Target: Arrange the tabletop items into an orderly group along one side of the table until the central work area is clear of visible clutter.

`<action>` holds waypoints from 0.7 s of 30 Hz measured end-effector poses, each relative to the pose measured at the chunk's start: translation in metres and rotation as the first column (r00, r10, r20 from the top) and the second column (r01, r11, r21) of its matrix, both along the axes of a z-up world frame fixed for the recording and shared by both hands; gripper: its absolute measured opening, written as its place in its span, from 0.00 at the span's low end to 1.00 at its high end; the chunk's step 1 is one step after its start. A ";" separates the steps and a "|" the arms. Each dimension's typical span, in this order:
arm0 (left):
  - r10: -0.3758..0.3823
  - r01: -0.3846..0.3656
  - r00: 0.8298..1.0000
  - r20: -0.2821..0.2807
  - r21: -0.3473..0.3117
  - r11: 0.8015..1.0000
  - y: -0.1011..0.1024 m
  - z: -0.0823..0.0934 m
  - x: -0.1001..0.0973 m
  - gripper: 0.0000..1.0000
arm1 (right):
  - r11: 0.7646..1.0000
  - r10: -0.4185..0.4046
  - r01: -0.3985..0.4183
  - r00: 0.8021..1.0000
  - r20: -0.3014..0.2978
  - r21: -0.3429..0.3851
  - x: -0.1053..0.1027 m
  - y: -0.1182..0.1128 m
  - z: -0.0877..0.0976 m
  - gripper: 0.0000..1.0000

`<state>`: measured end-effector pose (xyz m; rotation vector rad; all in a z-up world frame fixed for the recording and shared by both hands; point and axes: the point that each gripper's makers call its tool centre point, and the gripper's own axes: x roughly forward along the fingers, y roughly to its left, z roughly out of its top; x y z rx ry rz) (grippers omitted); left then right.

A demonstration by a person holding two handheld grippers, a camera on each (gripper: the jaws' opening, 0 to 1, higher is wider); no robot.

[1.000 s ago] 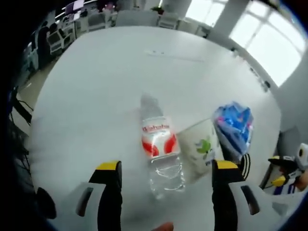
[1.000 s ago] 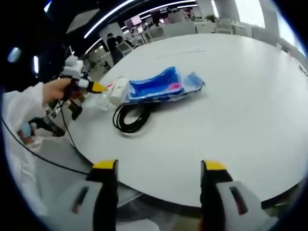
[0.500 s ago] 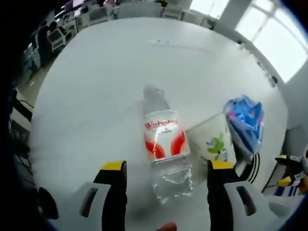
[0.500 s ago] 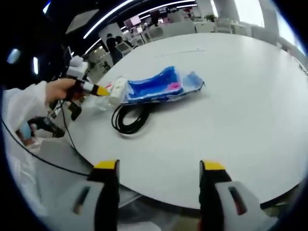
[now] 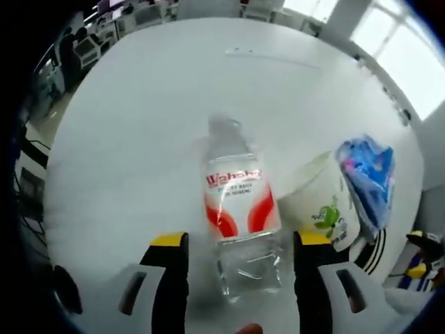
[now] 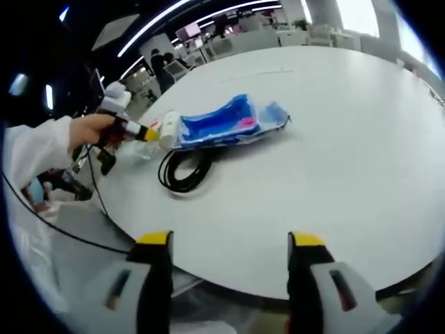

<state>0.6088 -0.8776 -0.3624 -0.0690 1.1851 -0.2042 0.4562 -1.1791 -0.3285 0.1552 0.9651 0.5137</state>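
1. Clear plastic catches the eye first: a water bottle [image 5: 237, 221] with a red and white label lies on its side on the white table [image 5: 139, 125], low in the middle of the left gripper view, cap end pointing to the top of the frame.
2. Its thick bottom end lies between the yellow-tipped fingers [image 5: 169, 240] of the left gripper [image 5: 238, 240]. The jaws stand wide apart, one on each side of the bottle, and neither finger visibly touches it (the gap looks narrow on both sides).
3. Just right of the bottle lies a white cup [image 5: 321, 207] with a green print, on its side and close against the bottle; I cannot tell if they touch.
4. Beyond the cup, at the right edge of that frame, sits a crumpled blue bag [image 5: 368, 177].
5. In the right gripper view the right gripper [image 6: 231, 240] hangs at the bottom, its jaws spread wide with nothing between them, over the near edge of the table.
6. Well apart from its fingers, in the upper left of that frame, lie the blue bag [image 6: 222, 126], the white cup [image 6: 169, 129] and a coiled black cable [image 6: 182, 170] just below them.
7. A hand [image 6: 90, 131] in a white sleeve holds the left gripper at the left of that frame, its yellow tip by the cup.
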 end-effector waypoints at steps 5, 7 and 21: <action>0.005 -0.005 1.000 0.007 0.024 1.000 0.000 -0.001 0.003 0.56 | 1.000 -0.002 0.002 1.000 -0.003 0.002 -0.001 0.000 -0.001 0.66; 0.003 -0.003 1.000 0.009 0.036 0.999 0.000 -0.002 0.003 0.56 | 1.000 -0.002 0.002 1.000 -0.004 0.002 -0.001 0.000 -0.001 0.66; 0.099 -0.103 0.992 0.079 0.050 0.993 0.012 -0.002 0.004 0.37 | 0.999 0.032 -0.032 0.999 0.001 0.009 0.002 0.012 0.001 0.65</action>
